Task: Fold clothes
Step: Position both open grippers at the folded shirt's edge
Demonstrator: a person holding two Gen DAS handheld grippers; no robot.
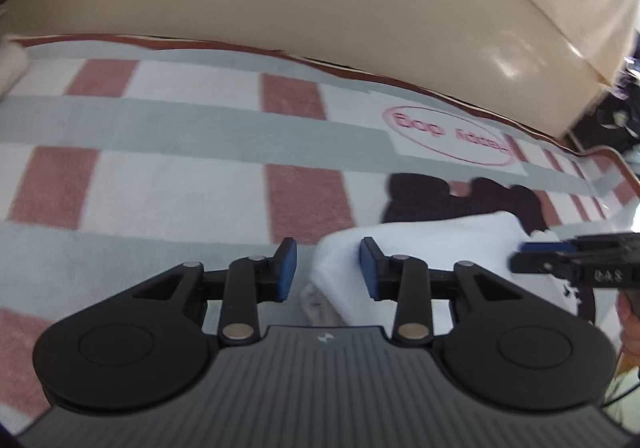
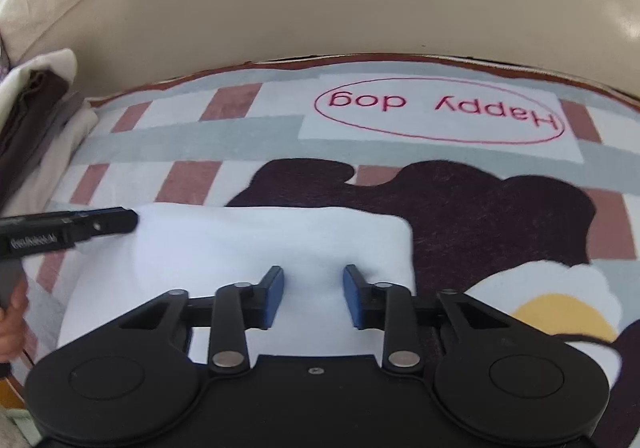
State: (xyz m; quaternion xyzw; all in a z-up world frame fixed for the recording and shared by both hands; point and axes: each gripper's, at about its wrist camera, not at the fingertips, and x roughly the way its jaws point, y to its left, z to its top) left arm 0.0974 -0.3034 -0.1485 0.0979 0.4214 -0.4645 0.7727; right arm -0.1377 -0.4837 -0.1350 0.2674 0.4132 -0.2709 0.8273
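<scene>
Covering the floor, a checked rug (image 2: 192,128) meets a cream sofa (image 2: 360,8).

We seem to be in a home: a checked "Happy dog" plush rug (image 2: 400,120) lies against a cream leather sofa (image 2: 360,0).

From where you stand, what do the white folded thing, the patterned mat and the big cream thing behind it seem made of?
White garment: soft matte cloth, probably cotton; it rounds at the fold. Mat: fuzzy printed pile, like fleece. Cream backrest: smooth leather or vinyl, judging by its glossy highlights.
</scene>
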